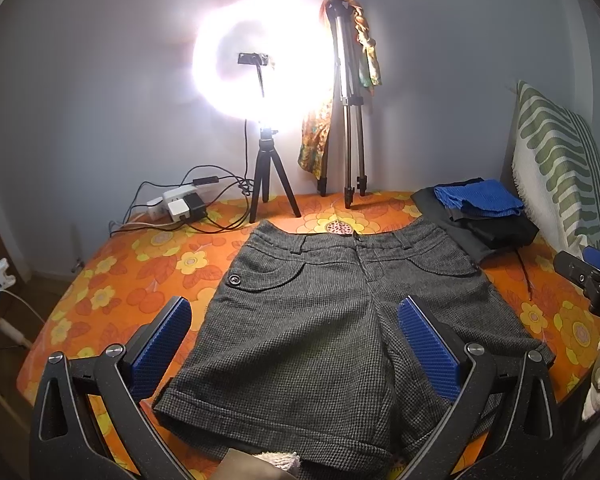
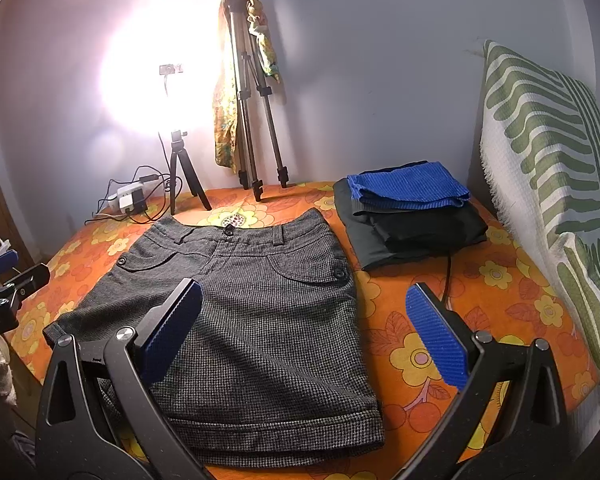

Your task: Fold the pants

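Hovering above the bed, the left gripper (image 1: 294, 344) has its blue-padded fingers (image 1: 428, 344) spread wide with nothing between them, straddling the left leg of a pair of grey houndstooth shorts (image 1: 300, 320). The right gripper (image 2: 304, 332) is equally wide and empty; its left pad sits over the shorts, its right pad over bare cover.

The shorts lie flat and face up on the orange floral bedspread (image 1: 112, 280), waistband toward the wall, cuffed hems toward the cameras, a dark button (image 1: 234, 279) on each front pocket. In the left view both legs show side by side.

Just beside the shorts' right hip sits a stack of folded clothes (image 2: 412, 216), dark pieces below and a blue knit on top. A green-patterned pillow (image 2: 548, 160) leans at the right edge. Against the wall stand a glaring ring light (image 1: 260, 64) on a small tripod, a taller tripod (image 1: 348, 100) draped with a patterned scarf, and a power strip (image 1: 176, 204) with tangled cables.
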Demonstrator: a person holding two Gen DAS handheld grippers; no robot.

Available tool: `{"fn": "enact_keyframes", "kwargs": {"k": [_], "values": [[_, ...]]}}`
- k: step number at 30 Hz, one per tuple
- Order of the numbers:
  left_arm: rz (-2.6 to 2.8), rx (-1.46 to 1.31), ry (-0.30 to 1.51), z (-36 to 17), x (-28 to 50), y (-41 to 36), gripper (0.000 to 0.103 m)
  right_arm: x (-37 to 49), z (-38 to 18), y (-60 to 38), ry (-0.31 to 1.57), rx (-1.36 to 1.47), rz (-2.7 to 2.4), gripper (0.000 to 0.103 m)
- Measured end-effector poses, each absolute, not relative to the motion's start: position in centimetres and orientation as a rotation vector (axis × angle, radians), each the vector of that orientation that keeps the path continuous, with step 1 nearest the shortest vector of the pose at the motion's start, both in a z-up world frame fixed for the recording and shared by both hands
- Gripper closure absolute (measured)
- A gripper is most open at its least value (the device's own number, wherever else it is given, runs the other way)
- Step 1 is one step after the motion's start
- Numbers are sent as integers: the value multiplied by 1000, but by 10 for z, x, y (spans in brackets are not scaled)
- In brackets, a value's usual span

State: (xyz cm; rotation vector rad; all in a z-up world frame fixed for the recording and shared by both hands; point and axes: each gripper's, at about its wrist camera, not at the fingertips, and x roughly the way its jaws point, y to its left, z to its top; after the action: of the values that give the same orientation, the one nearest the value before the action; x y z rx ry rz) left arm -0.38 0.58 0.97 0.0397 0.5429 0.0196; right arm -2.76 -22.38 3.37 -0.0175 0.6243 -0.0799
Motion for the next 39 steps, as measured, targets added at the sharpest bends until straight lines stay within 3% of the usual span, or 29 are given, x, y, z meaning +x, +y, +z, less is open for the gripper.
{"fn": "enact_keyframes", "kwargs": {"k": [39], "values": [[-60, 29, 593, -1, 0, -5, 0, -28, 44, -233, 597, -8, -91, 0]]}}
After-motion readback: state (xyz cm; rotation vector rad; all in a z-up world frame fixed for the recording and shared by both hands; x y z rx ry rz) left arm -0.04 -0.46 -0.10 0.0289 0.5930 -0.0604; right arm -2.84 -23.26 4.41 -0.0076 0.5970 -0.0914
